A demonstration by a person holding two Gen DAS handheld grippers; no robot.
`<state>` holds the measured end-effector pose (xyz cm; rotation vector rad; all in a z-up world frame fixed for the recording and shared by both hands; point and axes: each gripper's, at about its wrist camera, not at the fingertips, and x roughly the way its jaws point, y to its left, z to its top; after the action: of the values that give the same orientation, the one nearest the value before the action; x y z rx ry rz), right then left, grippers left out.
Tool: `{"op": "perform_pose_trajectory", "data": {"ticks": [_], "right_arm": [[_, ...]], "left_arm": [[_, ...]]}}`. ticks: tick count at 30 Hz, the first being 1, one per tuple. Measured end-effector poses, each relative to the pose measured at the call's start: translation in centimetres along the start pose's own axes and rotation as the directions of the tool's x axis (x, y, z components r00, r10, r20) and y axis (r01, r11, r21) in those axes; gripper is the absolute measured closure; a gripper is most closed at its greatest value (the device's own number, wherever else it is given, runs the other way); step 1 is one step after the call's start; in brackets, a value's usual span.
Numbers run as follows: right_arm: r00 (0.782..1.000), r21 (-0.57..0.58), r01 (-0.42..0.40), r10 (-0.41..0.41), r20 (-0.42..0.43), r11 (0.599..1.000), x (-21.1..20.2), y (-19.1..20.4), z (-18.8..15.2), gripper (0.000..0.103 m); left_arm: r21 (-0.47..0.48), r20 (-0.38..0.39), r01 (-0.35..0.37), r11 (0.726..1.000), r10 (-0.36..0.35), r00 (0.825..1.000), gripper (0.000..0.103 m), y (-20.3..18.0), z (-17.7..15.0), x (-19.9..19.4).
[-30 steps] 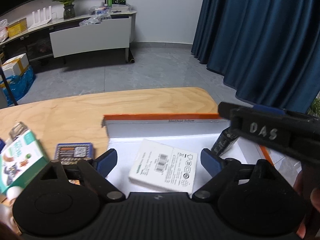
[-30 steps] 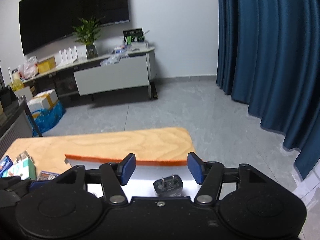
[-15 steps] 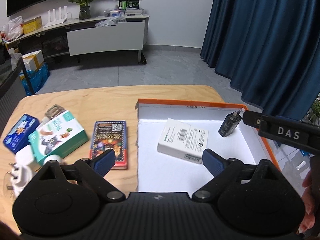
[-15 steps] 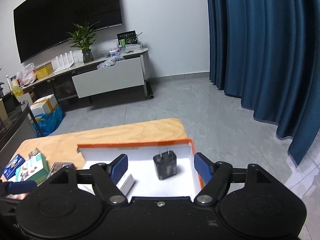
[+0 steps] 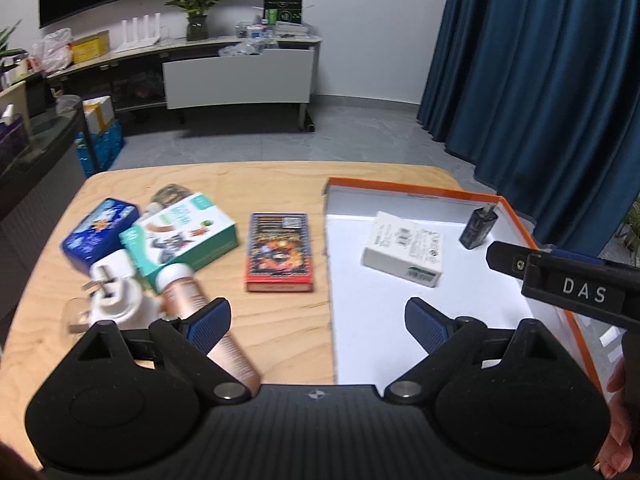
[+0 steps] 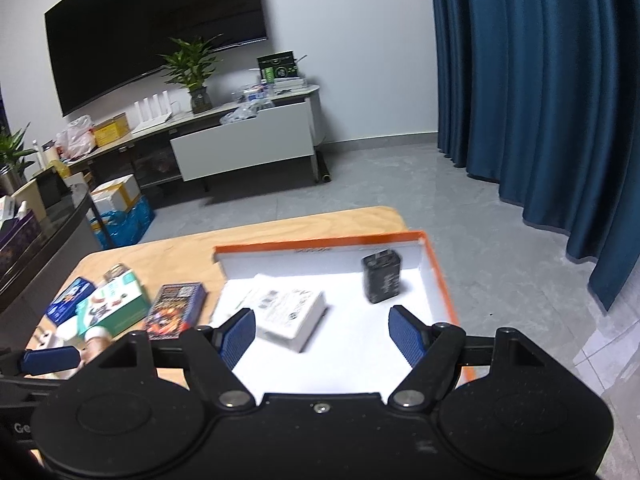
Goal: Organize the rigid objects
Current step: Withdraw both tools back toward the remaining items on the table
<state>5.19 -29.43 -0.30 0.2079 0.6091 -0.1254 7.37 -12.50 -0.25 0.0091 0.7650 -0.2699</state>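
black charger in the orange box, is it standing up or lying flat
Standing up. In the right wrist view the black charger rests on its end on the floor of the orange box, prongs pointing up, apart from the white carton.

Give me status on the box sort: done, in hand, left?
Done: white carton and black charger lie in the orange box. In hand: nothing; both grippers' jaws empty. Left: red pack, green box, blue tin, bottle, white plug.

Blue curtain [image 6: 540, 100], potted plant [image 6: 194, 72], wall-mounted dark screen [image 6: 152, 28].
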Motion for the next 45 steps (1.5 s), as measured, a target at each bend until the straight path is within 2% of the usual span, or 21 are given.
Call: {"op": "perform_pose_trajectory", "data": {"ticks": [11, 28, 33, 37, 45], "right_arm": [[0.999, -0.017, -0.048, 0.048, -0.001, 0.999, -1.7, 3.6, -1.3, 0.016], [0.995, -0.051, -0.096, 0.095, -0.028, 0.994, -2.9, 6.5, -3.0, 0.016], [0.993, -0.015, -0.113, 0.112, -0.047, 0.994, -2.9, 6.3, -3.8, 0.016], [0.988, -0.017, -0.131, 0.129, -0.08, 0.991, -2.5, 6.9, -5.1, 0.016], [0.981, -0.049, -0.158, 0.151, -0.123, 0.986, -1.6, 8.3, -6.3, 0.016]], "left_arm": [[-0.007, 0.039, -0.039, 0.999, 0.039, 0.998, 0.007, 2.3, -0.7, -2.4], [-0.004, 0.059, -0.043, 0.999, 0.043, 0.997, 0.005, 6.4, -3.4, -4.5], [-0.016, 0.029, -0.044, 0.999, 0.044, 0.999, 0.005, 8.5, -5.2, -4.0], [0.028, 0.022, -0.065, 0.998, 0.064, 0.998, 0.004, 8.8, -6.5, -3.7], [0.055, 0.008, -0.083, 0.995, 0.083, 0.997, 0.004, 9.0, -7.0, -1.7]]}}
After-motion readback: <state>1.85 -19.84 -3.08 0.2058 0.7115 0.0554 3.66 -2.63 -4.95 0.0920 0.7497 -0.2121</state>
